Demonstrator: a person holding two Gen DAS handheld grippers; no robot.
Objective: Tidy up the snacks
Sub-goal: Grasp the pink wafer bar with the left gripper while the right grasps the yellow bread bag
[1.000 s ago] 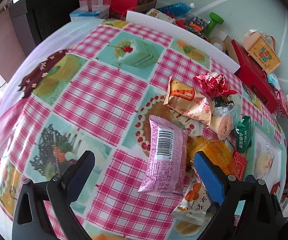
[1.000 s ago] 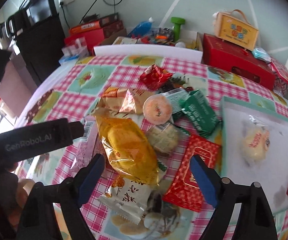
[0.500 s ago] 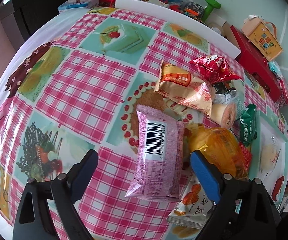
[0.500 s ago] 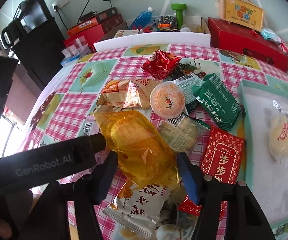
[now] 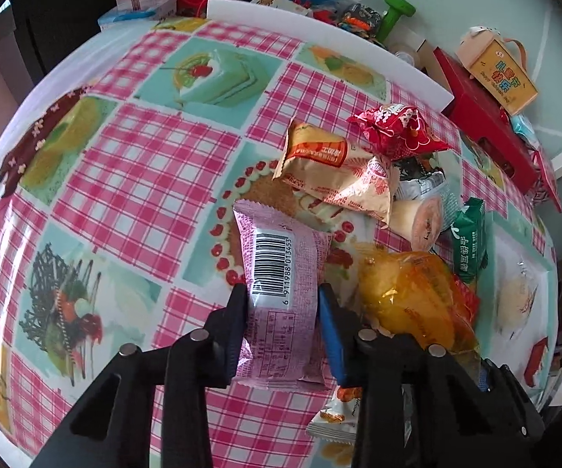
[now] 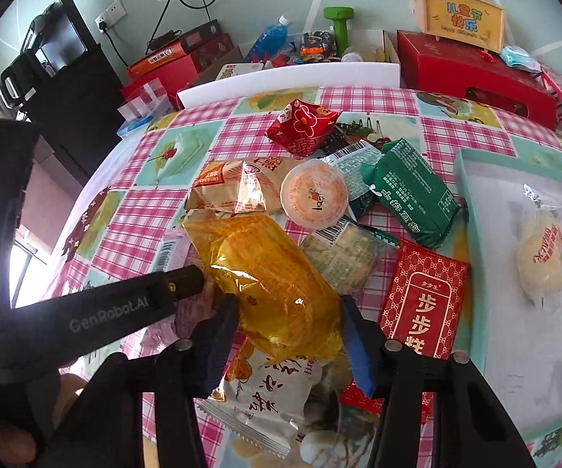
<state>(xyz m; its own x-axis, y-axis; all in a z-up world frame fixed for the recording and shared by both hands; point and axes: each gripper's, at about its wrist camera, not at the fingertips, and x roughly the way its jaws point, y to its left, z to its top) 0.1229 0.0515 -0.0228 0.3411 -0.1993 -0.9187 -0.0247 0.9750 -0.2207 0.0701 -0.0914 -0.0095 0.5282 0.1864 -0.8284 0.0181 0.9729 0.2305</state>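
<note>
Risk: left gripper [image 5: 283, 304] pinches pink barcode packet [image 5: 281, 273], right gripper [image 6: 288, 323] closing around crinkly yellow bag [image 6: 265, 273]; slick film may slip on lift.

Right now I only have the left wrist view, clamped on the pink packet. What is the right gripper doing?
Observer: The right gripper has its jaws closing on the yellow packet, which sits between the pads.
Operator: Anything close that it could snag?
Observer: A red packet with gold characters lies flat just outside its right finger, not between the jaws.
Operator: And beside the yellow one?
Observer: A clear cracker packet lies against the yellow packet's right edge, just below the jelly cup.
</note>
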